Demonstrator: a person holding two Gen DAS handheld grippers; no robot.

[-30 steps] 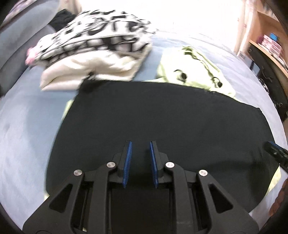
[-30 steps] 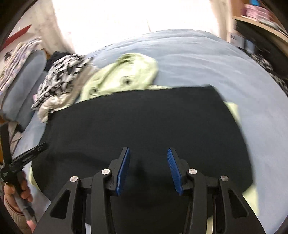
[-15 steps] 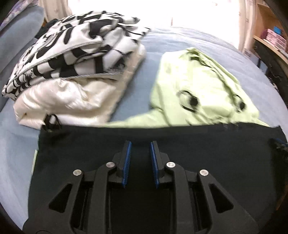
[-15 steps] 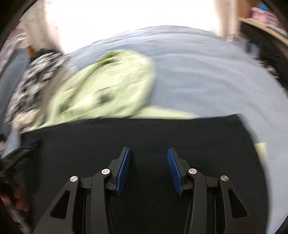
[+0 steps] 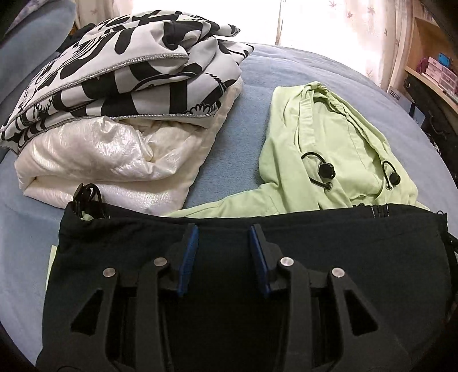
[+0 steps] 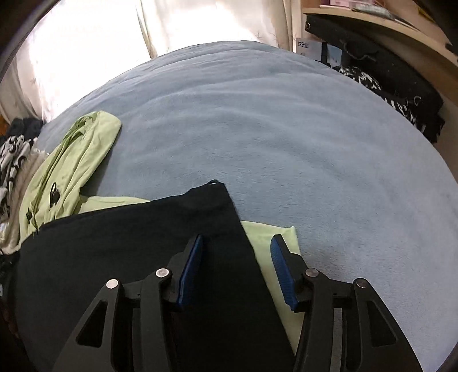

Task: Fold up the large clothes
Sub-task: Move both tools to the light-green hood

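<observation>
A light green hooded jacket [image 5: 329, 137] lies on the blue bed cover, its hood with black cord toggles toward the far side. A black fabric panel [image 5: 329, 246] lies flat across the jacket's body. My left gripper [image 5: 223, 229] hangs just above the panel's far edge. Its jaws are opening, with nothing pinched between the blue pads. In the right wrist view, my right gripper [image 6: 237, 237] hovers over the right edge of the black panel [image 6: 128, 243]. A strip of green jacket [image 6: 259, 231] shows beneath there. Its jaws are opening too and grip nothing.
A folded stack stands at the far left: a black-and-white patterned garment [image 5: 128, 65] on a cream quilted one [image 5: 114, 163]. The blue bed cover [image 6: 272, 128] stretches far and right. A wooden shelf [image 6: 372, 25] and a dark bag [image 6: 386, 74] border the bed's right side.
Both grippers have moved forward across the black panel, the left to its far edge and the right to its right edge. Both pairs of jaws stand wider than before.
</observation>
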